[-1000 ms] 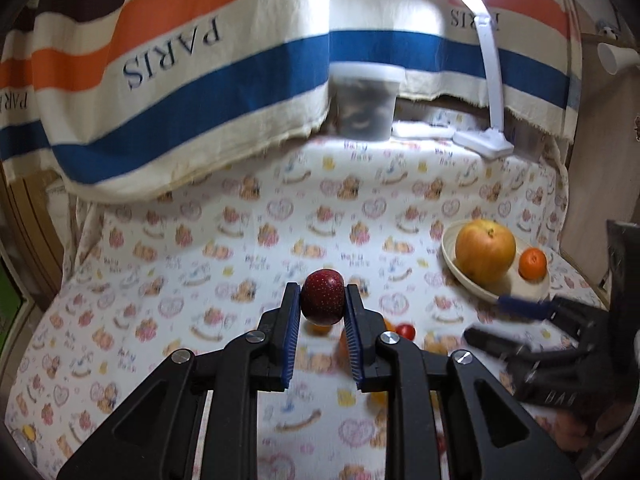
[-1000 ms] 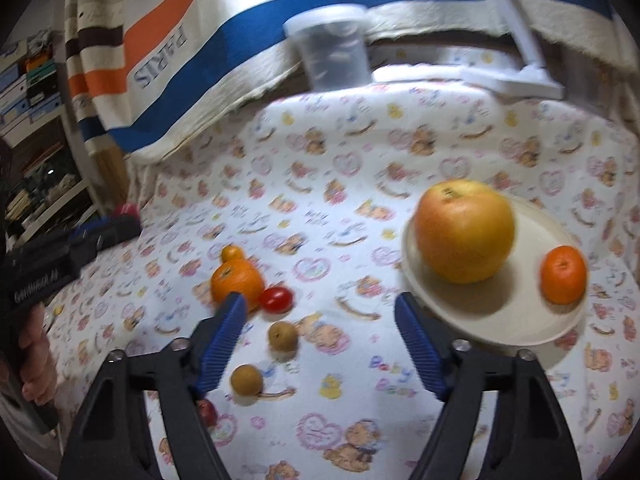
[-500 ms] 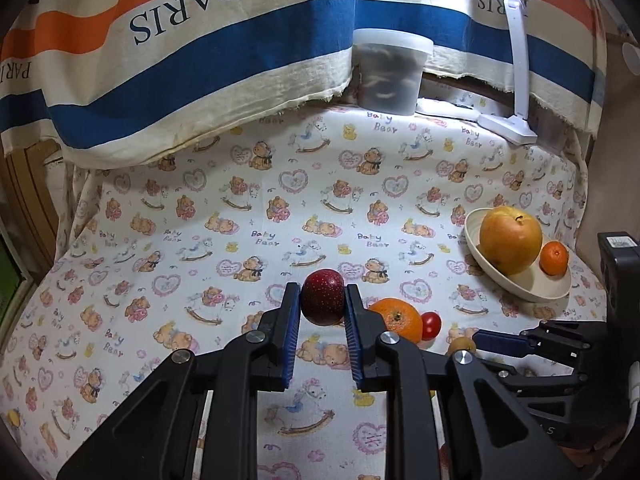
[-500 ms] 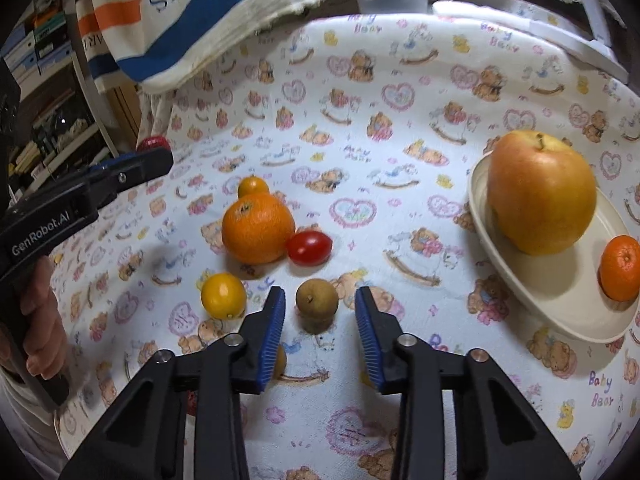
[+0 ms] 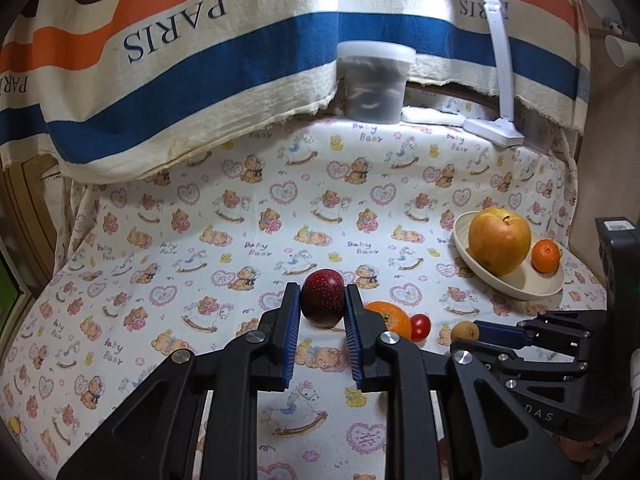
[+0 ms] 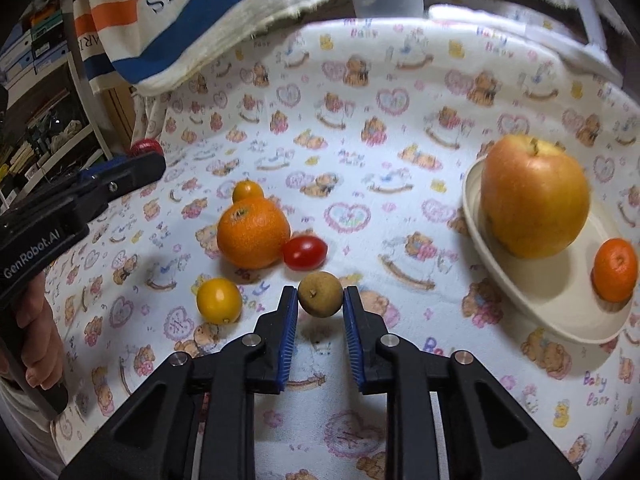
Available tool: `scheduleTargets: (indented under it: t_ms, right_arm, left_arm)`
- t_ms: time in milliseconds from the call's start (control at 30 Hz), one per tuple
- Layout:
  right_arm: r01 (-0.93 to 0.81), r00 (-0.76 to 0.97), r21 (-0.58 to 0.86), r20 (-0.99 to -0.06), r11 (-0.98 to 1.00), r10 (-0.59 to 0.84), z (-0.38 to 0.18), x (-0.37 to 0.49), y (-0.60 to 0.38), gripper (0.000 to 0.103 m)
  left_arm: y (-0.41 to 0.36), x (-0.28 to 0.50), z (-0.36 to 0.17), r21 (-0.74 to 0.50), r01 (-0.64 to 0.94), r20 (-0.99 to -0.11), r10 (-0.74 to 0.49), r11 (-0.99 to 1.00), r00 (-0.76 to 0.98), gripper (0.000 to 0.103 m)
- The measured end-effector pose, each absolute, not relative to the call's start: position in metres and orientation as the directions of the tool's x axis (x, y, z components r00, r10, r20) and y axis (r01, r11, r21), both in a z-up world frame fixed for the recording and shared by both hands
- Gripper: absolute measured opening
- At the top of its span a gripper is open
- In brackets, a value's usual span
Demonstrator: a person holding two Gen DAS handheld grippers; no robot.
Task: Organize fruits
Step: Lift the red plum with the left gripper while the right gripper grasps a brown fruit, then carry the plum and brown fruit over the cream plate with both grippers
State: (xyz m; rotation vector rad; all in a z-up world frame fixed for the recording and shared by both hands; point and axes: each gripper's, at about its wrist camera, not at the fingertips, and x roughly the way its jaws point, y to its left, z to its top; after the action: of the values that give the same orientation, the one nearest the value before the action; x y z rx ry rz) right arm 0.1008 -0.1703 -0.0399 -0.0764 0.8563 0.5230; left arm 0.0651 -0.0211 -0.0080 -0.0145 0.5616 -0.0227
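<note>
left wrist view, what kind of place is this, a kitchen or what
Probably a makeshift table in a home or workroom, not clearly a kitchen: a baby-bear tablecloth, a striped "PARIS" cloth hung behind, a clip-on desk lamp, and cluttered storage shelves alongside.

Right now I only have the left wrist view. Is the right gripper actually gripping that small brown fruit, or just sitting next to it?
Observer: In the right wrist view, the right gripper has the small brown fruit between its pads, and both pads touch it.
Operator: Any fruit I can't see from here?
Observer: Yes, a small yellow fruit lies left of the brown one, apart from the big orange.
Operator: Anything else?
Observer: A smaller orange fruit sits right behind the big orange.
</note>
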Motion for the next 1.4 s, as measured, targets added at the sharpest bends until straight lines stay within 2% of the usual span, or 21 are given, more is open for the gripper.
scheduleTargets:
  t_ms: [367,600,1033,1133,1233,1400]
  right_arm:
    - [-0.462,0.694,0.073,-0.591,0.884,0.411,-0.008,0.080,-0.182,0.024]
    - [-0.464,0.729,0.085,-0.529,0.882,0.434,0.008,0.069,-0.191,0.024]
    - [-0.448,0.743,0.140,-0.491,0.883,0.455,0.025,0.066,-0.210,0.024]
    - [-0.439,0.757,0.152,-0.469,0.886,0.456,0.034,0.063,-0.218,0.024]
    - [-0.423,0.784,0.139,-0.438,0.895,0.439,0.045,0.058,-0.226,0.024]
    - [-0.386,0.829,0.135,-0.384,0.913,0.407,0.069,0.053,-0.246,0.024]
  left_arm:
    - [-0.019,0.045,0.009,-0.051,0.030,-0.410,-0.048,0.998,0.911,0.020]
    - [-0.020,0.041,0.012,-0.045,0.035,-0.390,-0.050,0.998,0.920,0.020]
    - [-0.035,0.021,0.019,-0.003,0.093,-0.323,-0.089,0.996,0.942,0.020]
    - [-0.030,0.005,0.031,-0.024,0.101,-0.263,-0.104,0.995,0.959,0.020]
    - [-0.031,-0.007,0.045,0.013,0.091,-0.211,-0.086,0.996,0.974,0.020]
    - [-0.038,-0.001,0.068,0.009,0.130,-0.238,-0.124,0.991,0.963,0.020]
